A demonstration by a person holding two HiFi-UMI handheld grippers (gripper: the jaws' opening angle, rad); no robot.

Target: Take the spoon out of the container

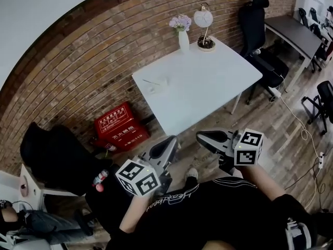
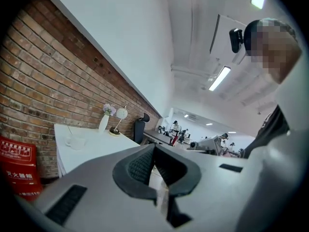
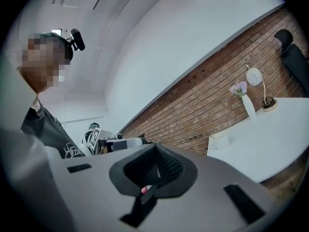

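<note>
A small clear container (image 1: 157, 85) with a thin spoon (image 1: 151, 82) in it stands near the left edge of the white table (image 1: 208, 87). The left gripper view shows the same container (image 2: 76, 140) and spoon (image 2: 69, 129) far off. In the right gripper view the container (image 3: 219, 140) is only a pale shape. My left gripper (image 1: 173, 139) and right gripper (image 1: 200, 136) are held close to the body, short of the table's near edge. Both point toward the table. The left gripper (image 2: 153, 149) is shut and empty. The right gripper (image 3: 155, 148) is also shut, holding nothing.
A white vase of flowers (image 1: 182, 35) and a round lamp (image 1: 204, 30) stand at the table's far side by the brick wall. A red box (image 1: 120, 127) sits on the floor left of the table. A black office chair (image 1: 257, 25) stands on the right, a black bag (image 1: 57, 158) on the left.
</note>
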